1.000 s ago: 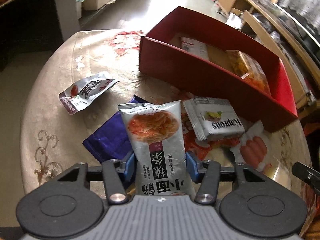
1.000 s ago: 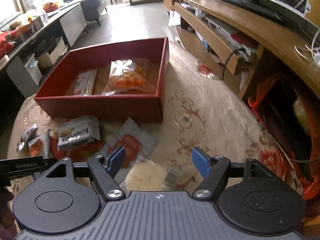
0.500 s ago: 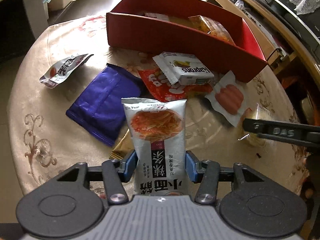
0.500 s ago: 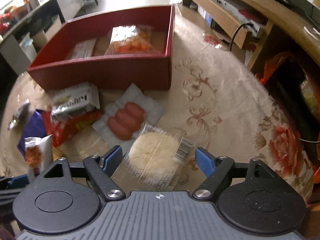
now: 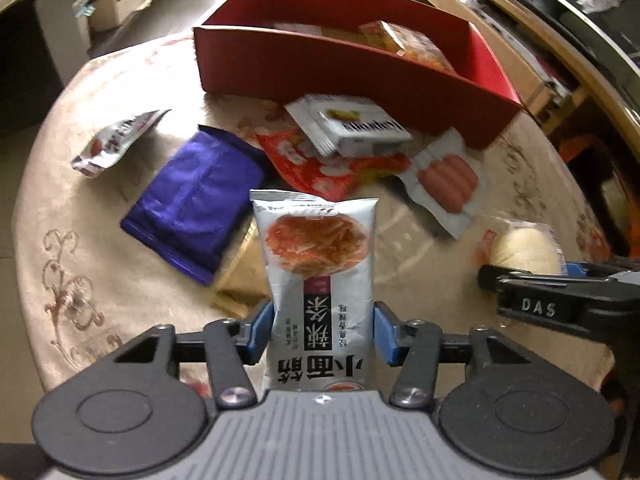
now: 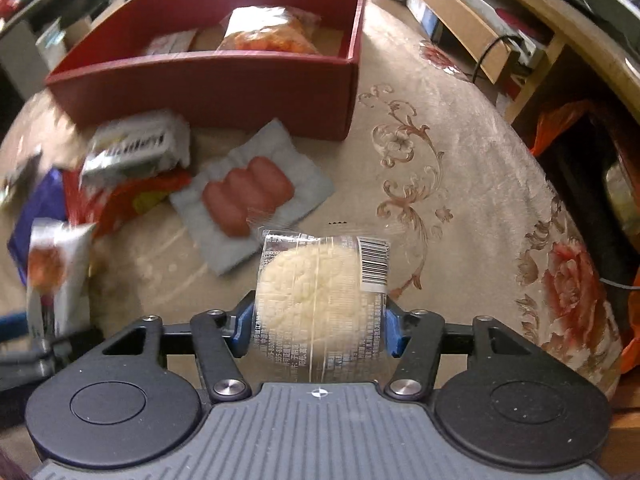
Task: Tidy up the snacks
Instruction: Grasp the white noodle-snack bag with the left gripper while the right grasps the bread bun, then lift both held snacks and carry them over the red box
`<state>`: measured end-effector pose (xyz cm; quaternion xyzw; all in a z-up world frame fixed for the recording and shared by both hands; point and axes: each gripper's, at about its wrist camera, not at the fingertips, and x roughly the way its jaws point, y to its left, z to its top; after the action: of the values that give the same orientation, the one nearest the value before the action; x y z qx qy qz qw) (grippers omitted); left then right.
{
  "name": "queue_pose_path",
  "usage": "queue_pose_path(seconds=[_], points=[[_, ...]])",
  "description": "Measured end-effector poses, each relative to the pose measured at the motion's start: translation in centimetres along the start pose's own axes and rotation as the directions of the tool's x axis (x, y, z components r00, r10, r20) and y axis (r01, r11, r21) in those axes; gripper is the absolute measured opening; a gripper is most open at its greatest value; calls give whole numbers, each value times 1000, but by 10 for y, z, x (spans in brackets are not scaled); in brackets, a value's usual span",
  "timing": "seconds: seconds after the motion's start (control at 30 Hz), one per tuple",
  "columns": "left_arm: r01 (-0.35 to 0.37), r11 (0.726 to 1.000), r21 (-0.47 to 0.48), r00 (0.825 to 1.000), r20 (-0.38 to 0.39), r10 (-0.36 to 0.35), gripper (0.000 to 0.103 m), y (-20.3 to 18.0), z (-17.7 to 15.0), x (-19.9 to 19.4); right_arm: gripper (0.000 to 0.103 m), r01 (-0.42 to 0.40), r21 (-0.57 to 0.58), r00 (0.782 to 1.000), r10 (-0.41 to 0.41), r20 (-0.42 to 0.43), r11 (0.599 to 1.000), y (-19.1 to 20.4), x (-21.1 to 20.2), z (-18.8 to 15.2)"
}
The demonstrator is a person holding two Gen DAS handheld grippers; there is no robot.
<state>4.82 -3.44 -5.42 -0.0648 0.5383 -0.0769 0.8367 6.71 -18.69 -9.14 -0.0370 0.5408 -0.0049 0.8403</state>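
My left gripper [image 5: 323, 332] is shut on a silver spicy-strip packet [image 5: 316, 248], held upright over the table. My right gripper [image 6: 318, 330] has its jaws closing on a round pale bun in a clear wrapper [image 6: 312, 276], and both blue pads press its sides. In the left wrist view the same bun [image 5: 524, 248] shows at the right, with a black finger of the right gripper just below it. The red cardboard box [image 6: 208, 80] stands at the far side and holds an orange snack bag [image 6: 272, 32] and a white packet.
Loose on the beige embroidered tablecloth [image 6: 440, 200] lie a sausage pack [image 6: 248, 196], a white wafer pack [image 5: 352, 124], a red packet [image 5: 316, 164], a purple bag [image 5: 196, 196], a gold packet [image 5: 244, 280] and a small silver pouch [image 5: 116, 140]. Shelving stands behind on the right.
My right gripper came down over the wrapped bun and its jaws closed on it. My left gripper, still holding the silver packet, drew back from the red box and rolled a little.
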Motion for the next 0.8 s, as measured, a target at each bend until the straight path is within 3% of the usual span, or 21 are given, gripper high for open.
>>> queue_pose_path(seconds=[0.23,0.4,0.57,0.8], points=[[44,997,66,998,-49,-41,52,-3,-26,-10,66,-31,-79,1000,31,2,996,15,-26,-36],[30,998,63,998,-54,-26,61,-4,-31,-10,67,-33,-120,999,31,-24,992,23,-34,-62],[2,999,55,1000,-31,-1,77,-12,-31,-3,75,-10,-110,1000,7,-30,994,18,-29,-63],[-37,998,57,999,-4,37,77,-14,-33,-2,79,-14,-68,1000,12,-25,998,9,-25,-61]])
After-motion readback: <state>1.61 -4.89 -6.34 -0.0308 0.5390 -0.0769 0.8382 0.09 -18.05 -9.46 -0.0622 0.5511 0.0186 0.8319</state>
